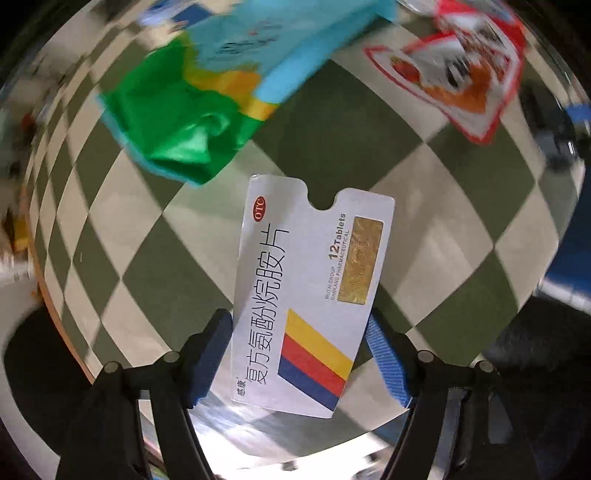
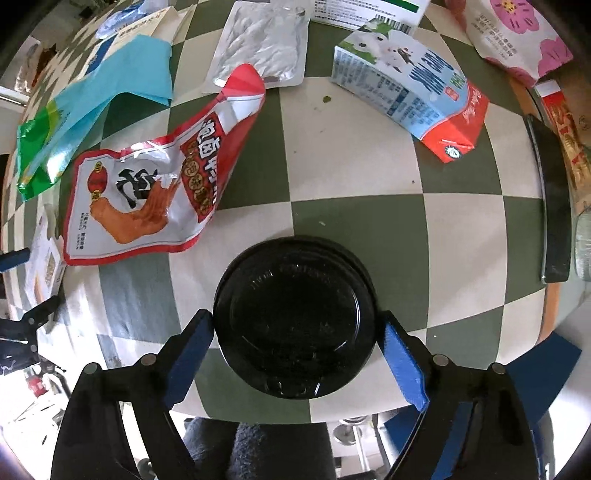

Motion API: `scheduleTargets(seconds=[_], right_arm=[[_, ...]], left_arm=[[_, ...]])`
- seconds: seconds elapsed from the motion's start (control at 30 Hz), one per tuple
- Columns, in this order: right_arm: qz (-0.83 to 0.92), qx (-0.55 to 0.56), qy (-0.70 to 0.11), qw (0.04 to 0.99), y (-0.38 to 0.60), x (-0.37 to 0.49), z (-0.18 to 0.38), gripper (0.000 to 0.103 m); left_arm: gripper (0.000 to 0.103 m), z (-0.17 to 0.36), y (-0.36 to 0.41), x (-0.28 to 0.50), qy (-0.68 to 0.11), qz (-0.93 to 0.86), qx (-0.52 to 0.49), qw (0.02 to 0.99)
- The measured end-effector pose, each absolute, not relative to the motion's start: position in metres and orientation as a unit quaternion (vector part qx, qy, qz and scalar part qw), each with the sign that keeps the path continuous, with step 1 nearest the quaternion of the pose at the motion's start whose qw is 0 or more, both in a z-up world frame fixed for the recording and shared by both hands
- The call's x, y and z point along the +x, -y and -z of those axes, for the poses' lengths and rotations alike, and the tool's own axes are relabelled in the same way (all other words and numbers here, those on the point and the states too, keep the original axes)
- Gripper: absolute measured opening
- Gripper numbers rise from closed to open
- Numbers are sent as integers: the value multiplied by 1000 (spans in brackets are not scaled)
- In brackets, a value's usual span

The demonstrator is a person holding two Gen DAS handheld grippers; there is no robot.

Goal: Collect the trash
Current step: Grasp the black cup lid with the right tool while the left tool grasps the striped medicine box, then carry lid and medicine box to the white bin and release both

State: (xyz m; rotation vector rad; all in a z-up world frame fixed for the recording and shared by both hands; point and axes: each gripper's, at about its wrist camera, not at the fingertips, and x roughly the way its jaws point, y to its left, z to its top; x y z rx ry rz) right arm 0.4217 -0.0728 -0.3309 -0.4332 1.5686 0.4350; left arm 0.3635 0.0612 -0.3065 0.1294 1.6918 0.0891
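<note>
A round table covered in a green-and-cream checkered cloth (image 2: 354,155) is strewn with empty packaging, seen from 2 cameras that look down along hand-held grippers.

In the left wrist view, the left gripper (image 1: 299,350) points down at the cloth and holds a flat white medicine box (image 1: 310,291) between its 2 blue-padded fingers (image 1: 207,354). Both pads press on the long edges of the box. The box carries a red oval mark, black printed characters, a gold patch and yellow, red and blue stripes. It appears lifted clear of the cloth, though the blur makes this uncertain. Beyond it lie a crumpled green and light-blue wrapper (image 1: 192,110) and a red and white snack bag (image 1: 458,74), both blurred.

In the right wrist view, the right gripper (image 2: 295,347) points straight down over a black round lid (image 2: 295,325) near the table's front edge. Its fingers stand wide, 1 at each side of the lid; the blue pads sit right at the rim, and I cannot tell whether they press on it.

Farther back lie the red and white snack bag, printed with a chicken foot, the green and blue wrapper at far left, a silver foil pouch (image 2: 262,44), a blue and white milk carton (image 2: 406,92) on its side, and a white bag with pink flowers (image 2: 517,33) at upper right.
</note>
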Motion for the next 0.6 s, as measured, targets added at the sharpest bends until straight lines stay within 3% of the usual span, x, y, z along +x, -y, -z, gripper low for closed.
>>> scheduleTargets(seconds=[0.37, 0.6], right_arm=[[-223, -166, -682, 676, 79, 395, 307, 88], [-254, -154, -650, 699, 51, 359, 280, 88]], left_arm=[[72, 253, -39, 365, -687, -181, -128, 692], [72, 217, -22, 325, -635, -214, -144, 728]])
